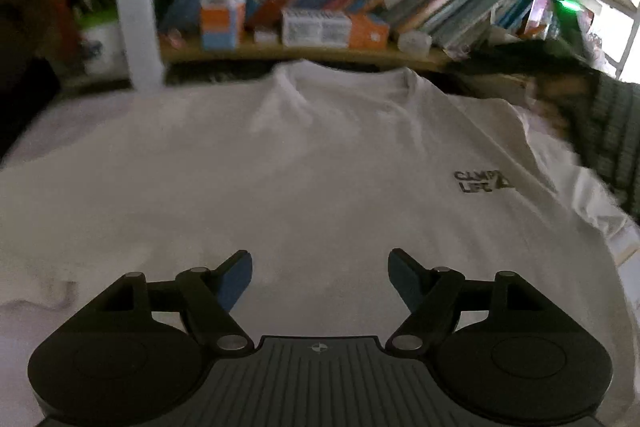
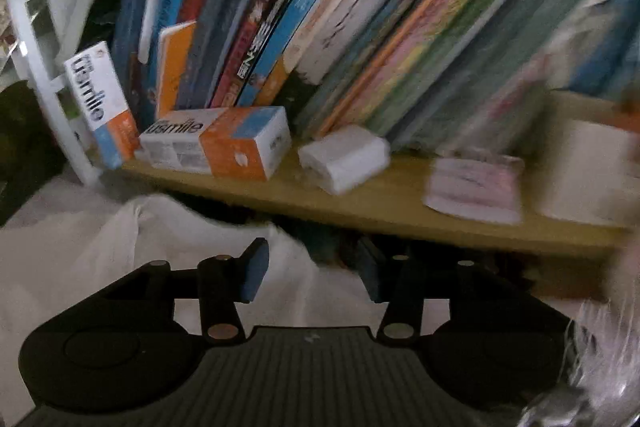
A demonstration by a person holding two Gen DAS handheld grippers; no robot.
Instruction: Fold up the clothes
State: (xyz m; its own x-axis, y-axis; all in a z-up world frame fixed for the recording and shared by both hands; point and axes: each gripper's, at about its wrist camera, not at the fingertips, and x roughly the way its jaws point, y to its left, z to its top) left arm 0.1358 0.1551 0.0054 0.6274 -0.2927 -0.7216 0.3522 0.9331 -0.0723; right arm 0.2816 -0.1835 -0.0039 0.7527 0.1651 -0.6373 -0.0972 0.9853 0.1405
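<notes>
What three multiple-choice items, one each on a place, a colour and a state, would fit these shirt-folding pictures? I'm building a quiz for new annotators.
1. Where is the black print on the T-shirt, seen from the left wrist?
A. right of centre
B. on the collar
C. at the left edge

2. What colour are the pads of the left gripper?
A. red
B. blue
C. white

3. How do the left gripper's jaws stand?
A. clamped on a book
C. clamped on a sleeve
B. open, nothing between them

Key: 1 A, the print sits toward the right; 2 B, both pads are blue; 3 B, flat shirt shows through the gap.
</notes>
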